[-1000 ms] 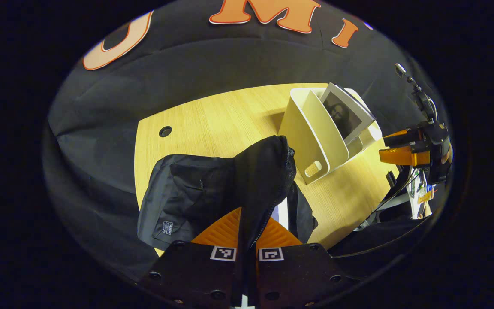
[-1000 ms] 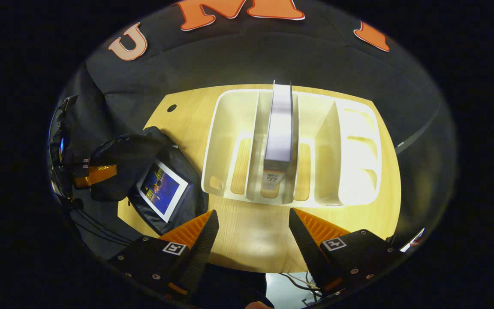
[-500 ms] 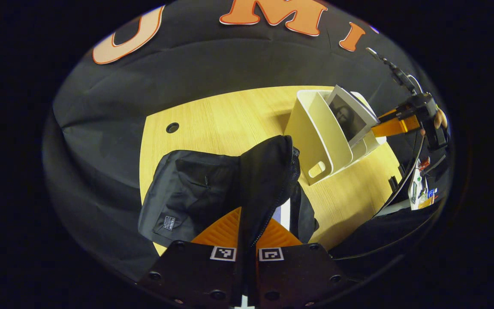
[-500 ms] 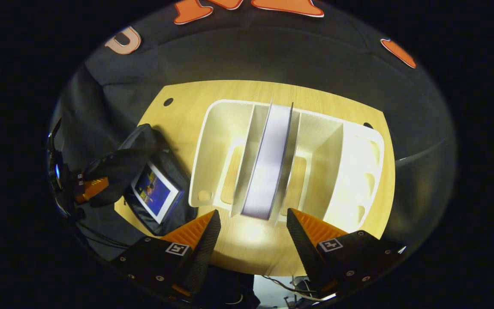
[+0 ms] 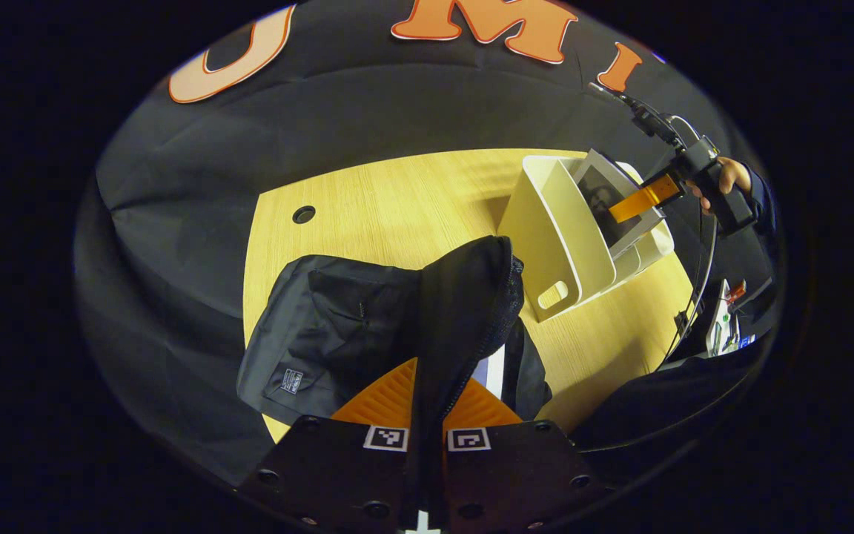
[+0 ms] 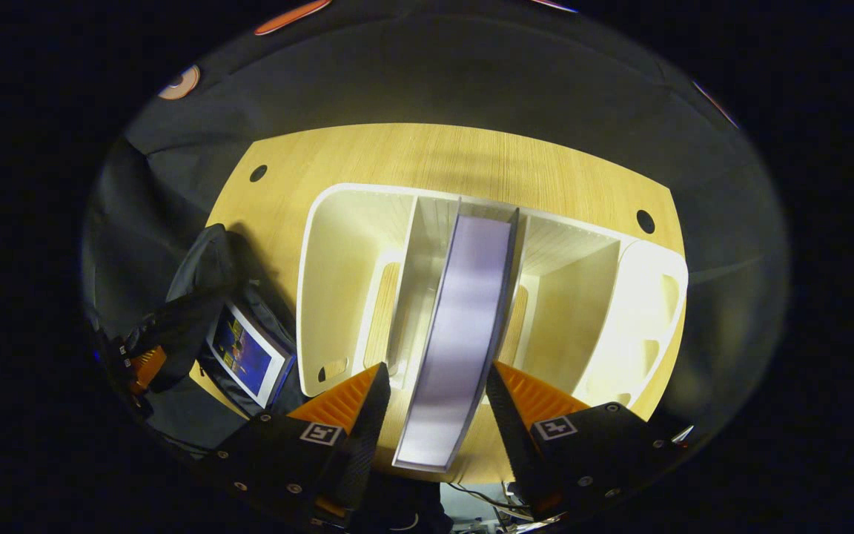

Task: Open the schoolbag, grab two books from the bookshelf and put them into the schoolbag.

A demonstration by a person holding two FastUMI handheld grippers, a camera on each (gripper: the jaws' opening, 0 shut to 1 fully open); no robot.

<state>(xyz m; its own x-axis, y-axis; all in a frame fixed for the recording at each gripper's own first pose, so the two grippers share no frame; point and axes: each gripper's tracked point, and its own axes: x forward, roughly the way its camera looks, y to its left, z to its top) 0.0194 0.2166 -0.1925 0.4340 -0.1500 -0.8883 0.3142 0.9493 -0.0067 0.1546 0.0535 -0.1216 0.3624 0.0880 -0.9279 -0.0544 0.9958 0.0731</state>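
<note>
The right tool (image 6: 431,404) has come down over the bookshelf (image 6: 338,245) in the last second. In the right gripper view the upright book (image 6: 464,326), which sat well ahead of the fingers a second ago, now runs down the middle of the frame with its near edge between the two orange fingers. The jaws stand wide, a gap showing on each side of the book, so nothing is gripped yet. In the left gripper view the same tool (image 5: 646,200) shows at the upper right, its orange finger lying across the book's cover (image 5: 605,196) above the shelf (image 5: 568,237), held by a hand (image 5: 727,178).

The left tool (image 5: 427,411) stays pinched tight on the bag's black flap (image 5: 464,311), holding it lifted at frame centre. The bag (image 5: 323,334) lies on the worktop (image 5: 397,200) just left of the shelf. One book (image 6: 245,352) with a blue cover already lies in its mouth, at the lower left of the right gripper view.

So the task looks more than half done: bag open, first book in, second book lined up. Closing on it appears to be the next step.
</note>
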